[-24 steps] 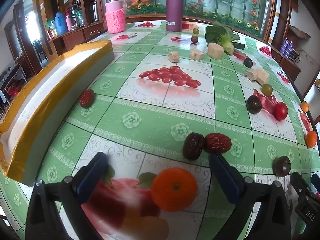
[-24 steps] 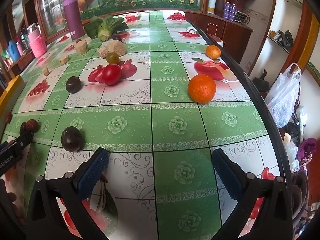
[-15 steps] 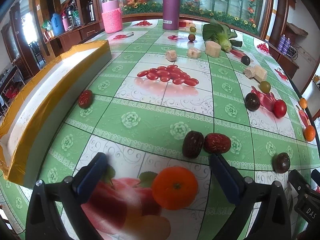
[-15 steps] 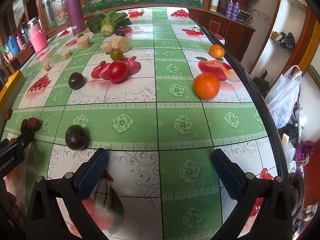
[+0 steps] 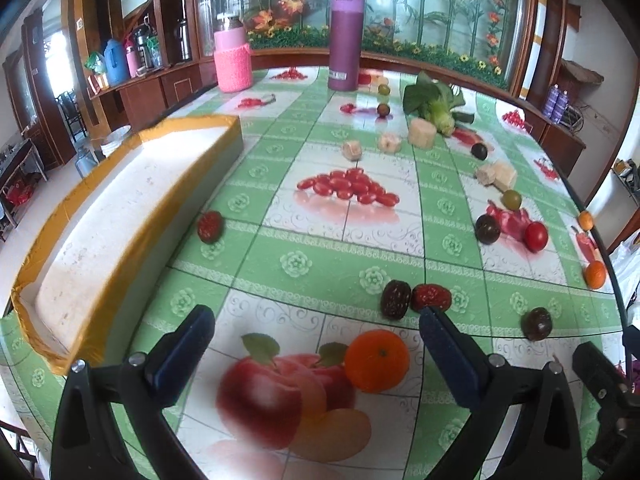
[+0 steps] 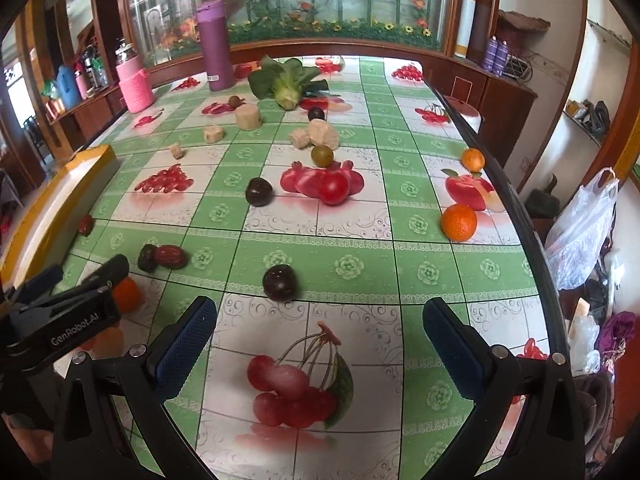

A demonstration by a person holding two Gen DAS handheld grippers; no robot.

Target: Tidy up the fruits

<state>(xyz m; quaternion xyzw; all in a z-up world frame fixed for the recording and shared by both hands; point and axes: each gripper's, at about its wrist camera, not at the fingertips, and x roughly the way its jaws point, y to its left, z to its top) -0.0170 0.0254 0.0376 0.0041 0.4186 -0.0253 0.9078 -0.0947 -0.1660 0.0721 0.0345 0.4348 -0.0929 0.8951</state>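
Observation:
My left gripper [image 5: 316,340] is open and empty, low over the table. An orange [image 5: 377,361] lies between its fingers, nearer the right one. Two red dates [image 5: 414,299] lie just beyond it, and a strawberry-like red fruit [image 5: 209,226] lies beside the white yellow-edged tray [image 5: 120,216] at left. My right gripper [image 6: 320,344] is open and empty. A dark plum [image 6: 279,282] lies just ahead of its left finger. Farther off lie another plum [image 6: 259,191], a tomato [image 6: 333,189], a green fruit [image 6: 322,155] and two oranges [image 6: 459,222].
A purple flask [image 5: 345,40], a pink-sleeved jar [image 5: 233,60], a leafy green vegetable [image 5: 434,104] and several beige chunks [image 5: 421,133] stand at the far end. The table's right edge [image 6: 532,240] drops to a plastic bag. The left gripper [image 6: 64,304] shows in the right wrist view.
Both grippers have pulled back and lifted slightly, so more table shows. The orange now sits farther forward and right between the left fingers. No fruit has moved.

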